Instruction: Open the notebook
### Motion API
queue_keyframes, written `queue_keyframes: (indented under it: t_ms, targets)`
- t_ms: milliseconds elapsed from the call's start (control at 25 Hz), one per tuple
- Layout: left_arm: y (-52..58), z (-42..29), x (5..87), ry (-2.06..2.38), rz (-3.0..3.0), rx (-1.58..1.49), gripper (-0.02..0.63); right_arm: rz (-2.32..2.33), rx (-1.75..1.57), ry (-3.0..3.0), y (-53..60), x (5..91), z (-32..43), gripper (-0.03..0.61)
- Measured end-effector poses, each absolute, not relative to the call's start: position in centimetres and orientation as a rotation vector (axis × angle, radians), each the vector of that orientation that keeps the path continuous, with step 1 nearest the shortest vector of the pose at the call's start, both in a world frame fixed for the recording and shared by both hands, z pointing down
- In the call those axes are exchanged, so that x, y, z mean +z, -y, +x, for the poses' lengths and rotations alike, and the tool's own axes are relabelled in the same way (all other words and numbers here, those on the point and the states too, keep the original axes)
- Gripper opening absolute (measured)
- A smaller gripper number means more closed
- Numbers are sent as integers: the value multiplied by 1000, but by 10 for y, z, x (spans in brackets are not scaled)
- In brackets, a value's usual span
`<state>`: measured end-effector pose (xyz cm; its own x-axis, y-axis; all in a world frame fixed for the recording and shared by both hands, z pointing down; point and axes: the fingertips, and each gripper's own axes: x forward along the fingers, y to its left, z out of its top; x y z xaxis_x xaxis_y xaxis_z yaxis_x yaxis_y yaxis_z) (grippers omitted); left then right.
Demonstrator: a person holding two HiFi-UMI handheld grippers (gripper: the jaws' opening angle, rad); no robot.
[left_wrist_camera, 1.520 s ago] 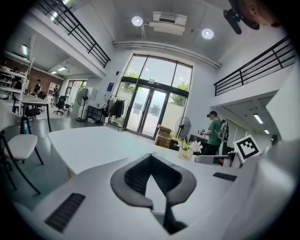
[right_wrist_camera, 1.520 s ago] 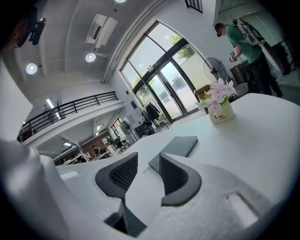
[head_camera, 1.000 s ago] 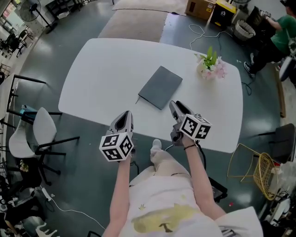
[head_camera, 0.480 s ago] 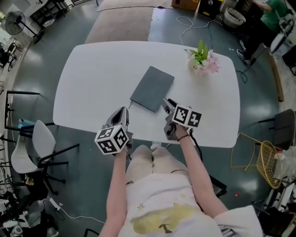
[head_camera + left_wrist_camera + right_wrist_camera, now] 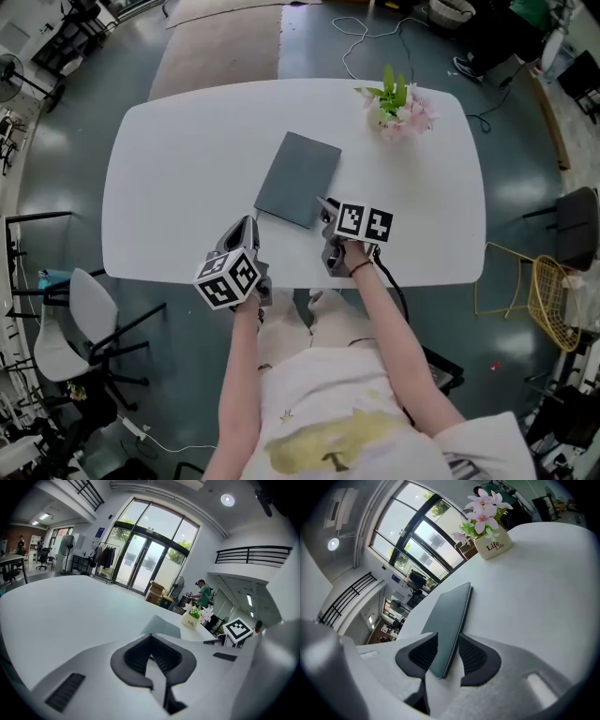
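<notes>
We saw the closed grey notebook (image 5: pixel 298 178) lying flat near the middle of the white worktop (image 5: pixel 178 169), turned at a slant, its near corner towards us. Our right claw (image 5: pixel 325 204) was at that corner with its fingers spread; in the right gripper view the notebook's edge ran between the two dark pads, and a thin gap showed on the worktop side. Our left claw (image 5: pixel 246 225) hung over the near rim of the worktop, a little left of the notebook and apart from it, its tips pressed together with nothing between them. A small pot of pink flowers (image 5: pixel 398 108) stood near the far right corner, well apart from the notebook, and nothing lay between the claws and the book. Around the worktop on the grey floor were a pale chair (image 5: pixel 80 319) at the left, a yellow wire chair (image 5: pixel 548 300) at the right, a rug (image 5: pixel 225 42) and loose cables (image 5: pixel 375 42) beyond the far edge.
</notes>
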<state>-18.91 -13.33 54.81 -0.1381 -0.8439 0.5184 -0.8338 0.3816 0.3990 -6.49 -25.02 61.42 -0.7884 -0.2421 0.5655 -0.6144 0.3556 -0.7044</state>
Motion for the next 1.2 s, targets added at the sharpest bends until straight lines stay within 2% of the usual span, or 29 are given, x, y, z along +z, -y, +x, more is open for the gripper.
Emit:
queue_keyframes:
  t_ms: [480,640,1200]
  targets:
    - [142,-219,568,1824,1493,12,-2,858,1470,2137,245,631,-78,133]
    - [146,-226,571,1774,1529,28,-2,925,1435,2114,245,634,-76,91]
    - [154,-249,574,1632,1655,69,-2,1101,1509,2124,245,612,-76,51]
